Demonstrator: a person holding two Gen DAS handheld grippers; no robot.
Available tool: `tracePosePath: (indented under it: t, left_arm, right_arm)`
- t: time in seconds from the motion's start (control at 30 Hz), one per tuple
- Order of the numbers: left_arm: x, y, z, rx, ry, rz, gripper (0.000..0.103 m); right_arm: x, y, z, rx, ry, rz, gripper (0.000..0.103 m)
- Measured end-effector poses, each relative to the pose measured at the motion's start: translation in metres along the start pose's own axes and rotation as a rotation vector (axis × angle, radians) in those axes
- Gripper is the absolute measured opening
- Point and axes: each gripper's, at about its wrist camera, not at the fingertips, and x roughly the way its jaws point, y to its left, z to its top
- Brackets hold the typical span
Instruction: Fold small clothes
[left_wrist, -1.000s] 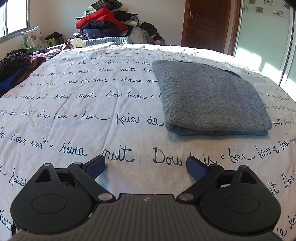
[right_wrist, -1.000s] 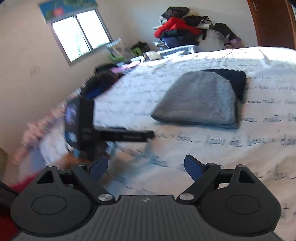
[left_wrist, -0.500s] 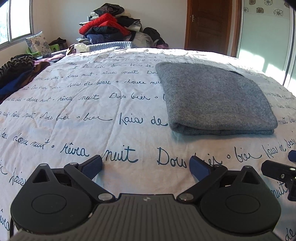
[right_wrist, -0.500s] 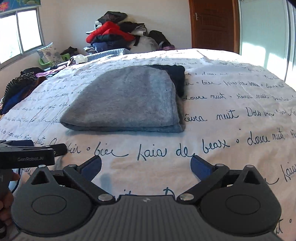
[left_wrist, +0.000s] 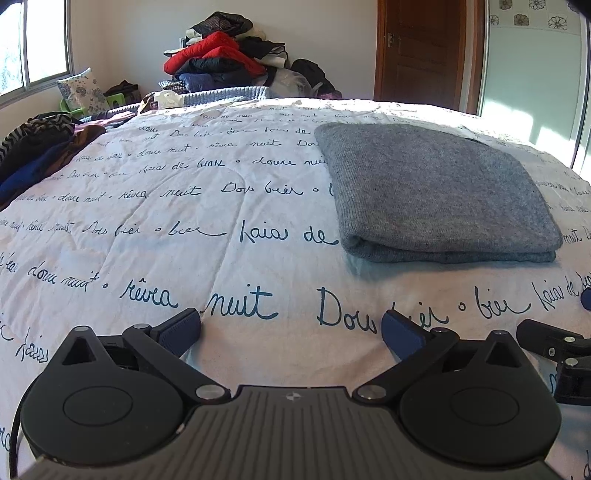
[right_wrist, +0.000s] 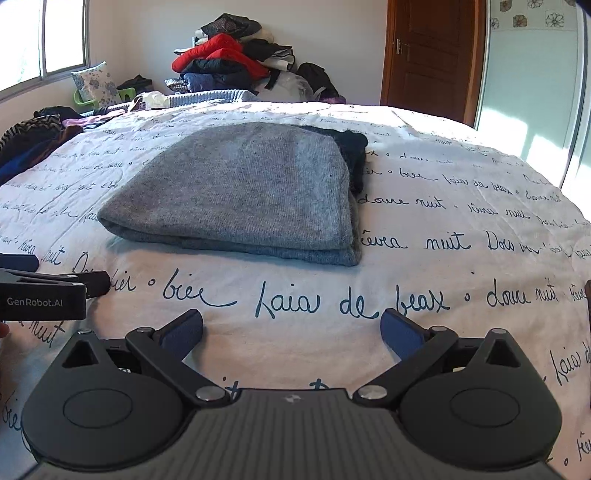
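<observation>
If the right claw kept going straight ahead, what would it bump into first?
Probably the folded gray sweater. The open right claw points over bare bedspread toward its near edge, slightly right of center, though depth is unclear.

A folded sweater (left_wrist: 436, 192) is lying on the bed (left_wrist: 221, 221), right of centre; a clothes pile (left_wrist: 225, 62) is sitting behind, top centre.

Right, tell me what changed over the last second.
The right gripper swung from facing the window side to square on the folded grey knit garment, beside the left gripper. Nothing was gripped or released; both jaws stayed open, and the garment stayed on the script-printed white bedspread.
</observation>
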Motion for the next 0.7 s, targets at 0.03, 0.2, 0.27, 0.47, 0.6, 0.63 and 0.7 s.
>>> tracePosePath:
  t: [0.03, 0.2, 0.27, 0.47, 0.6, 0.63, 0.7]
  left_arm:
    - [0.0, -0.0005, -0.0005, 0.002, -0.003, 0.002, 0.103]
    - [-0.0009, -0.0008, -0.0023, 0.003, -0.01, 0.008, 0.103]
    - [-0.0012, -0.0008, -0.0028, 0.002, -0.012, 0.009, 0.103]
    - [-0.0017, 0.0009, -0.0036, -0.002, -0.011, 0.005, 0.103]
    - [-0.0021, 0.0032, -0.0039, -0.013, -0.008, -0.003, 0.103]
    - [-0.0018, 0.0034, -0.0038, -0.016, -0.007, -0.004, 0.103]
    - [-0.0017, 0.004, -0.0036, -0.019, -0.004, -0.006, 0.103]
  right_arm:
    - [0.0007, -0.0001, -0.0014, 0.001, -0.001, 0.0, 0.103]
    - [0.0021, -0.002, -0.0051, 0.011, -0.01, 0.009, 0.103]
    - [0.0019, -0.0019, -0.006, 0.01, -0.015, 0.008, 0.103]
    - [0.0011, -0.0017, -0.0077, 0.011, -0.023, 0.006, 0.103]
    - [0.0012, -0.0025, -0.0077, 0.013, -0.024, 0.008, 0.103]
    - [0.0012, -0.0025, -0.0077, 0.013, -0.024, 0.008, 0.103]
    - [0.0012, -0.0025, -0.0077, 0.013, -0.024, 0.008, 0.103]
